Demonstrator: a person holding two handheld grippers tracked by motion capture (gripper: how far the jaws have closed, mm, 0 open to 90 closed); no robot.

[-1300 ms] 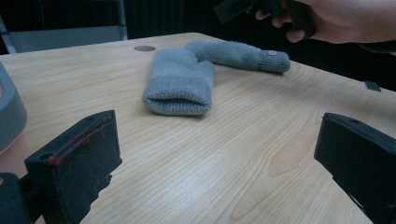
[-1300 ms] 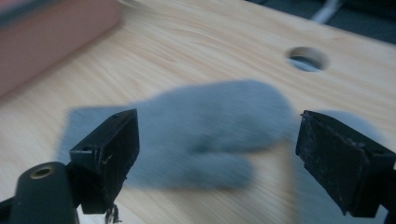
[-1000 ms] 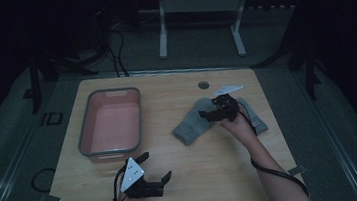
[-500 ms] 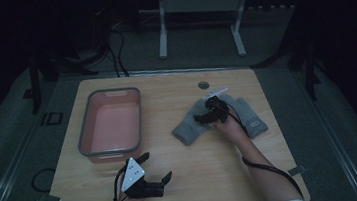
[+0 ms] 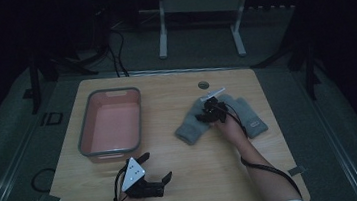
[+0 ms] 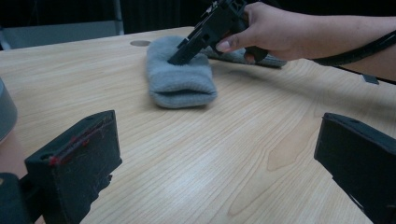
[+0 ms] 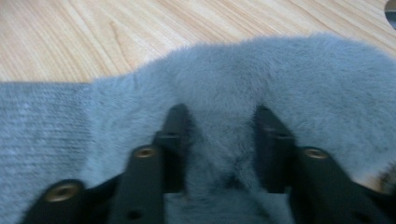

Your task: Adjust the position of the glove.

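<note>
Two grey gloves lie on the wooden table, one (image 5: 188,128) to the left and one (image 5: 251,118) to the right. My right gripper (image 5: 207,115) presses down into the left glove (image 6: 180,81). In the right gripper view its jaws (image 7: 222,126) are sunk into the fluffy fabric (image 7: 280,70), with a ridge of it pinched between them. A flatter knit part (image 7: 37,135) lies to the left there. My left gripper (image 5: 156,168) rests near the table's front edge, open (image 6: 215,158), with bare wood between its jaws.
A pink bin with a grey rim (image 5: 112,91) stands at the left of the table. A round grommet hole (image 5: 203,85) sits near the far edge. Dark floor, cables and a metal stand lie beyond the table.
My right gripper has moved left and down, from above the gloves' far ends onto the left glove, and has closed into its fabric. The left gripper has stayed still.
</note>
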